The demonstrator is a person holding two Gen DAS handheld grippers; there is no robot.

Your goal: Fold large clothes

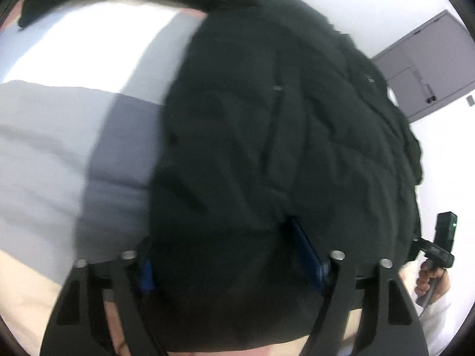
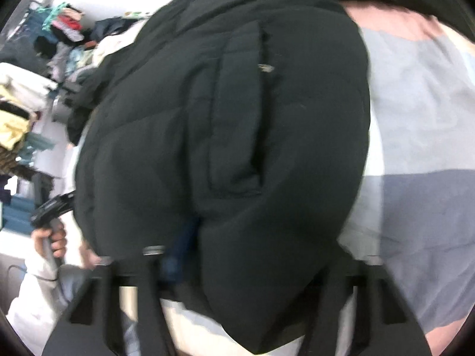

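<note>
Left claw (image 1: 231, 264) and right claw (image 2: 261, 255) clamped, level

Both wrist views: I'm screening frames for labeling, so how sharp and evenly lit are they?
Left wrist view: motion-smeared, the black jacket nearly textureless and underexposed, the white wall blown out. Right wrist view: blurred too, worst along the lower edge; the jacket's seams show faintly, and the clothes pile is soft. Both have fisheye bending and dark corners.

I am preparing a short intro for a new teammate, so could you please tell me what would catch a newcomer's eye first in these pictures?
A bulky black puffer jacket fills the middle of both wrist views, bunched between each hand-held gripper's fingers. Behind it lies striped grey and white bedding. At the right view's upper left sits a colourful heap of clothes.
</note>
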